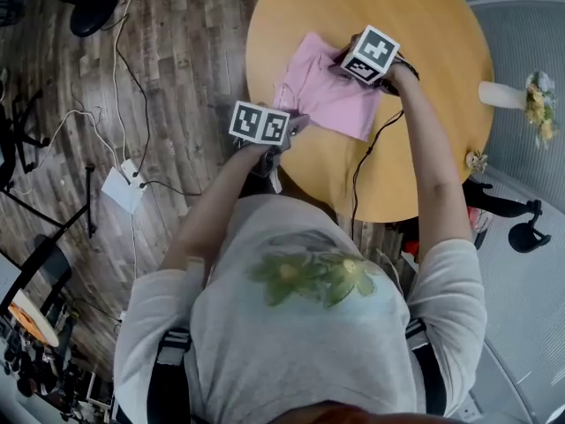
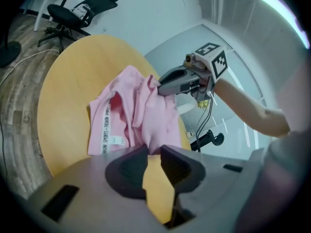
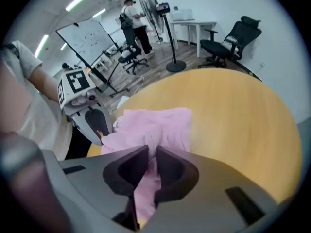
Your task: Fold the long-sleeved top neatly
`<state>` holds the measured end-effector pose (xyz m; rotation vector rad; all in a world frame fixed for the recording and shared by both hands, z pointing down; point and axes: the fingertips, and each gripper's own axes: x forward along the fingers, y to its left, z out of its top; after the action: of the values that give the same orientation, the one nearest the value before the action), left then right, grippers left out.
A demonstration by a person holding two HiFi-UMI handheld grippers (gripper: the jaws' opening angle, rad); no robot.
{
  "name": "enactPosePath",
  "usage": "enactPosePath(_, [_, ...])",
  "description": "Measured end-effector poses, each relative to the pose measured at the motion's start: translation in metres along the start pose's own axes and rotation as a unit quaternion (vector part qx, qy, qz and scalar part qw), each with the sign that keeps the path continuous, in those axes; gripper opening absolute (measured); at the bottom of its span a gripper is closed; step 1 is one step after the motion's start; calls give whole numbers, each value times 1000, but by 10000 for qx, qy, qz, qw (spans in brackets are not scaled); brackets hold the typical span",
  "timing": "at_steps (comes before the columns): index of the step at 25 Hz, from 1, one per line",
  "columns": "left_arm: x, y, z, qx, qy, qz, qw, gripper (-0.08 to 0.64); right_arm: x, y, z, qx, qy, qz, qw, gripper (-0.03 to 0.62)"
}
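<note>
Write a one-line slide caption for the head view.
Seen from above, the left gripper and right gripper pinch two edges of the crumpled pink top on the round wooden table.

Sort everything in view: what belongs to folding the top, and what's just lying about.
Job: pink top, left gripper, right gripper, round table.
Lying about: flower vase, office chair, standing fan, whiteboard.

white band (image 2: 104, 125) along left edge of pink top (image 2: 146, 106): grey print running lengthwise, reads "fashion sports", repeated. small white tag (image 2: 115, 140) just beside band: print too small to read. whiteboard (image 3: 85, 35), far left in room: scribbles, unreadable.
</note>
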<state>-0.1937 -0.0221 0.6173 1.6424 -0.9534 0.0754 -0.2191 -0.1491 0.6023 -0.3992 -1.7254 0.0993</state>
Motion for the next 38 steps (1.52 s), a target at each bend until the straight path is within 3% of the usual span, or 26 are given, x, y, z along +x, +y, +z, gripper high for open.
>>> enactPosePath(4, [-20, -26, 13, 518, -280, -199, 9981, 66, -46, 14, 24, -183, -935, 20, 9954, 60])
enactPosePath(7, [-53, -48, 32, 574, -759, -468, 9944, 66, -77, 20, 44, -361, -1378, -182, 9896, 60])
enactPosePath(10, [-74, -43, 40, 518, -1021, -240, 9931, 66, -82, 21, 61, -368, -1737, -191, 9839, 60])
enactPosePath(13, [-71, -2, 25, 188, -607, 304, 9975, 66, -43, 13, 75, -307, -1484, -254, 9881, 65])
enactPosePath(17, [-48, 39, 2, -71, -65, 731, 9973, 86, 27, -14, 66, 111, -708, -718, 9948, 163])
enactPosePath(19, [-45, 43, -1, 2, -27, 853, 9964, 111, 28, -21, 65, 362, -926, -873, 9912, 188])
enactPosePath(21, [-52, 41, 3, 45, -111, 844, 9964, 124, 0, -29, 72, 743, -1694, -1078, 9768, 193])
enactPosePath(24, [-68, 40, 19, 152, -294, 883, 9955, 129, -66, -45, 65, 1350, -2816, -1672, 9352, 192])
enactPosePath(26, [-77, 42, 33, 324, -388, 1041, 9933, 129, -95, -44, 40, 1685, -3126, -1998, 9132, 193])
enactPosePath(29, [-80, 40, 63, 781, -320, 1183, 9894, 129, -104, -23, -14, 2242, -3263, -2190, 8918, 192])
enactPosePath(32, [-73, 38, 91, 1211, -141, 1231, 9849, 129, -83, 7, -65, 2818, -3139, -2272, 8778, 192])
enactPosePath(38, [-41, 44, 129, 1491, 173, 1180, 9816, 129, -38, 59, -111, 3785, -2994, -2289, 8454, 192])
